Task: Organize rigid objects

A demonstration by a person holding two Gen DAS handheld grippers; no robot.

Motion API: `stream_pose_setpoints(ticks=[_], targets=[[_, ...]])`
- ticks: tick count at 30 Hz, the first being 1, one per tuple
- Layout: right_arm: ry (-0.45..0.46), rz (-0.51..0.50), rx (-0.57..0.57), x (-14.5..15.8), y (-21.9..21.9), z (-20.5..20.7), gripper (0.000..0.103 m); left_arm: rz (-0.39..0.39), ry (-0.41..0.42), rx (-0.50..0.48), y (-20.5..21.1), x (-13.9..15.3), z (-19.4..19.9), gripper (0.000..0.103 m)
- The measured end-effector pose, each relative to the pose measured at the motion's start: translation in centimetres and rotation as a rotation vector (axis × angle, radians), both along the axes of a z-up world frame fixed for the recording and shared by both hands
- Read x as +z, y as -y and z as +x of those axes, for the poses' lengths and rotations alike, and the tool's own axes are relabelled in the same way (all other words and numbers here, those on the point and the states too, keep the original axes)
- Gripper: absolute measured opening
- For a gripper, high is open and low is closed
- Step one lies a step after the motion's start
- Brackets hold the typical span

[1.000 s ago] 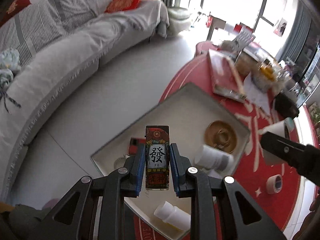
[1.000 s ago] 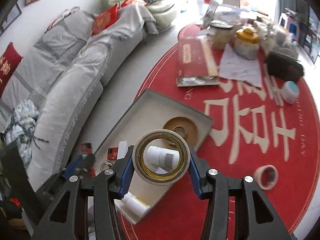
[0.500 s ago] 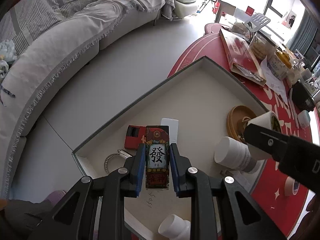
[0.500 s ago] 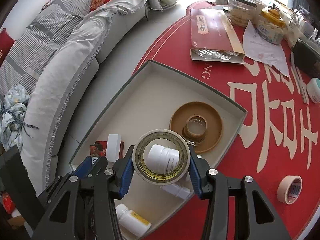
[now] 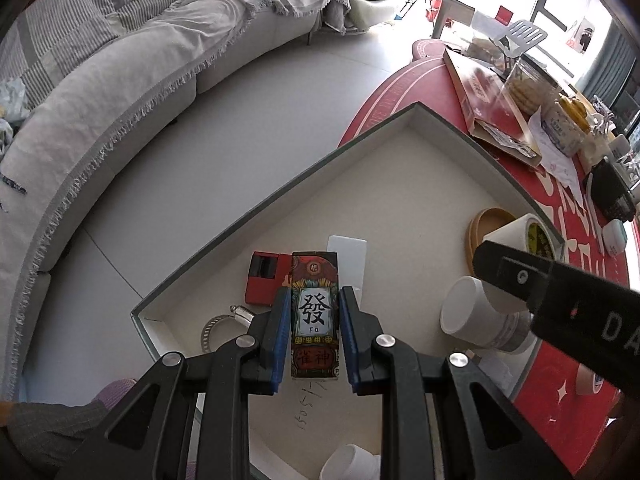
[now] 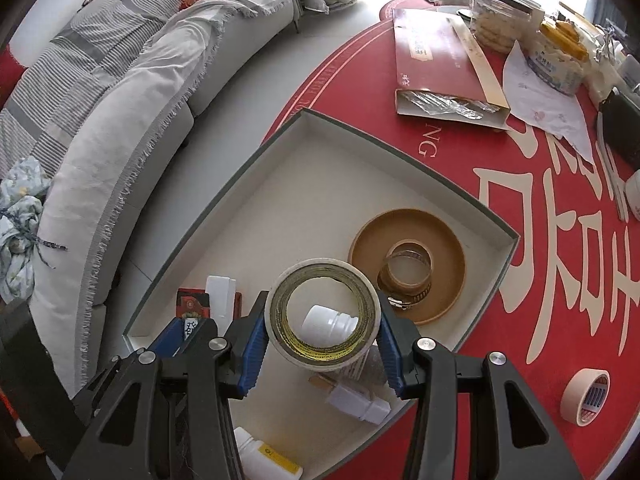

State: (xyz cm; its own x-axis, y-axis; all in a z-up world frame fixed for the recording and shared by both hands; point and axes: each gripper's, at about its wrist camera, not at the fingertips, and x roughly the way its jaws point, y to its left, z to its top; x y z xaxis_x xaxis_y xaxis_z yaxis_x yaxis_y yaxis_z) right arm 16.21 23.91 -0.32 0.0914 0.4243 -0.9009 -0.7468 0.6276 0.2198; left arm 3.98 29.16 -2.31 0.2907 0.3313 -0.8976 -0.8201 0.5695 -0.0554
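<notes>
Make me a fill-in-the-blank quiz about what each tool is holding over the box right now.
1. The left tool grips a card box printed with a large black ____.
2. The right tool grips a roll of ____.
3. The wide brown ring lies ____ the tray.

Missing words: character; tape; inside

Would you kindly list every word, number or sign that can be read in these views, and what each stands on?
"發" over "Fa", then "雀神": on the card box clamped in the left gripper.
"NG": on the red tablecloth, beside large cream characters.
Handwritten digits on the tray floor: unclear.
Print on the tape roll in the right gripper, and on the red envelope: too small.
</notes>
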Motion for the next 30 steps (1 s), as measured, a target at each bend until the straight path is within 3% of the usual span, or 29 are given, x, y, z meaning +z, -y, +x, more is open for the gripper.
stream_pose_setpoints(ticks=[4, 6, 8, 10, 11, 12, 14, 19, 20, 30], targets=[[0.010, -0.009, -0.001, -0.1, -0.1, 0.1, 0.050, 0.005, 0.012, -0.002, -0.2, 0.2, -0.3, 0.026], [0.013, -0.012, -0.006, -0.2, -0.2, 0.2, 0.050, 0.017, 0.015, -0.010, -0.1, 0.3, -0.3, 0.033], [0.004, -0.012, -0.010, -0.4, -0.1, 0.4, 0.051, 0.030, 0.018, -0.020, -0.1, 0.6, -0.1, 0.072], [-0.009, -0.006, -0.016, -0.5, 0.0, 0.7, 0.067, 0.050, 0.028, -0.017, 0.0, 1.0, -0.1, 0.086], [-0.004, 0.003, -0.022, -0.4, 0.1, 0.8, 0.084, 0.057, 0.021, -0.018, -0.1, 1.1, 0.0, 0.088], [0.017, 0.015, -0.033, -0.2, 0.4, 0.8, 0.086, 0.061, 0.015, -0.021, 0.0, 1.2, 0.0, 0.089], [0.043, 0.024, -0.035, 0.4, 0.6, 0.8, 0.086, 0.071, 0.019, -0.022, 0.0, 1.3, 0.0, 0.102], [-0.006, 0.017, -0.039, 0.5, 1.4, 1.0, 0.089, 0.083, 0.025, -0.013, 0.4, 1.6, -0.3, 0.103], [-0.022, 0.017, -0.049, 0.4, 1.8, 1.1, 0.103, 0.082, 0.020, -0.017, 0.5, 1.6, -0.3, 0.103], [-0.037, 0.037, -0.068, 1.4, 3.4, 0.5, 0.103, 0.078, -0.006, -0.039, 1.6, 2.0, -0.1, 0.103]])
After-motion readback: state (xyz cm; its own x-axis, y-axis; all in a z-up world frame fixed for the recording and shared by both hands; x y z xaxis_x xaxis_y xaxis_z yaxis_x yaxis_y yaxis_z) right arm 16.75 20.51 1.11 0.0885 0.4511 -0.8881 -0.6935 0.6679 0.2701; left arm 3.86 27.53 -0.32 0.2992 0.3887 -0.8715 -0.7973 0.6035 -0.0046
